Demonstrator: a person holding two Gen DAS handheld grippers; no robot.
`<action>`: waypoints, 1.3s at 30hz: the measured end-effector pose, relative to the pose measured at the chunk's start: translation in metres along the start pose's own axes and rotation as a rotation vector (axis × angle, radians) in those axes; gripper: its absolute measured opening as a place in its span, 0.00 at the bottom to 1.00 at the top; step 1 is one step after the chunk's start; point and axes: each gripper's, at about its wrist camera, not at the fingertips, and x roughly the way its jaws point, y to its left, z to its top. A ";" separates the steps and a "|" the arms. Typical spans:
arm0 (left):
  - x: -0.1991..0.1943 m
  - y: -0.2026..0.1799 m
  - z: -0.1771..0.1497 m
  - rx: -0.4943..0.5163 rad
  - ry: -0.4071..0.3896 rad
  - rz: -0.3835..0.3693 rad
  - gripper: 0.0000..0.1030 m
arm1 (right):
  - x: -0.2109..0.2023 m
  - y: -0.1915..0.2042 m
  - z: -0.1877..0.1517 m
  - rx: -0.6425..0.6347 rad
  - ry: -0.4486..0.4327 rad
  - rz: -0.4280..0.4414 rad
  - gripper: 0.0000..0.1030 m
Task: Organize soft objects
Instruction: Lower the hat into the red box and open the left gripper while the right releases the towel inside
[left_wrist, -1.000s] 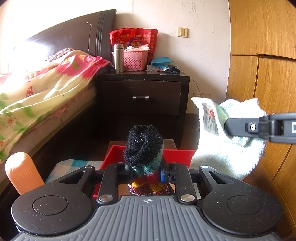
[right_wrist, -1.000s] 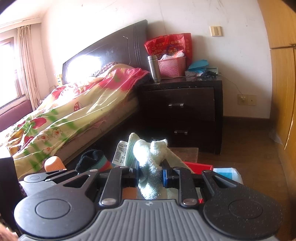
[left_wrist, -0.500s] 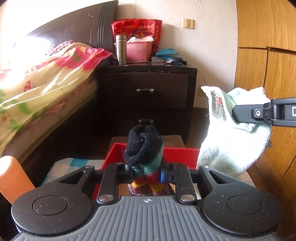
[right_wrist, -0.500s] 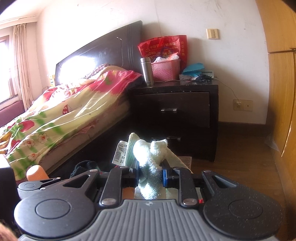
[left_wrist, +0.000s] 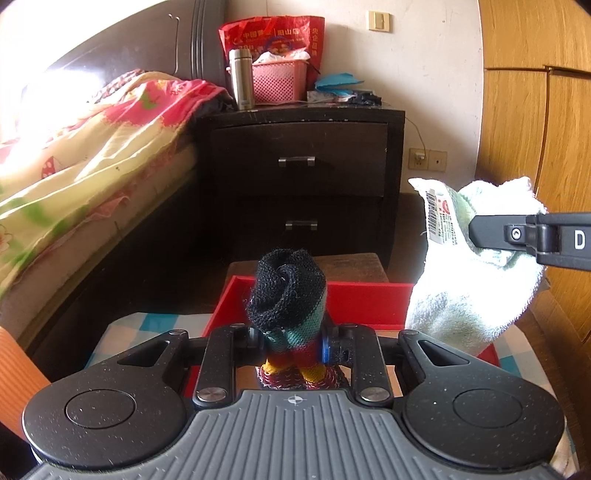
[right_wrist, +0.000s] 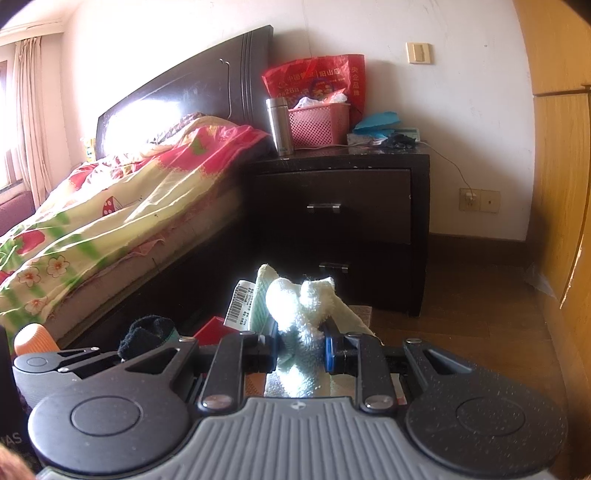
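My left claw (left_wrist: 293, 341) is pinching one rolled sock (left_wrist: 288, 295), black at the top with teal, red and yellow bands lower down, standing upright between the pads. My right claw (right_wrist: 301, 349) is pressing together on one pale green towel (right_wrist: 301, 306), which is bunching up above the pads; in the left view the towel (left_wrist: 469, 288) is hanging at three o'clock, just beside the sock. A white tag (left_wrist: 441, 218) with a barcode and red mark is showing on it, the print too small to read. A white letter "D" is showing on the right claw's side.

Just beyond the sock, at twelve o'clock, one red box (left_wrist: 365, 302) is lying open, its near rim hidden behind my claw and its far wall bare. It is sitting on a blue-checked cloth (left_wrist: 155, 321).

Farther out, one dark nightstand (left_wrist: 299, 162) with two drawers is closing off twelve o'clock. The bed (left_wrist: 85, 158) is bordering nine o'clock and wooden wardrobe doors (left_wrist: 532, 110) three o'clock. On the nightstand are standing one steel flask (left_wrist: 241, 79), one pink basket (left_wrist: 279, 81) and one red bag (left_wrist: 273, 35) with Chinese writing.
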 end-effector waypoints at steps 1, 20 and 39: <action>0.003 -0.001 0.001 0.002 0.005 0.003 0.24 | 0.003 -0.001 -0.001 0.000 0.005 -0.004 0.02; 0.041 -0.009 0.007 0.098 0.081 0.036 0.42 | 0.056 -0.027 -0.025 0.024 0.120 -0.053 0.11; -0.014 0.011 -0.014 0.081 0.116 0.025 0.76 | 0.014 -0.017 -0.021 0.076 0.147 0.037 0.48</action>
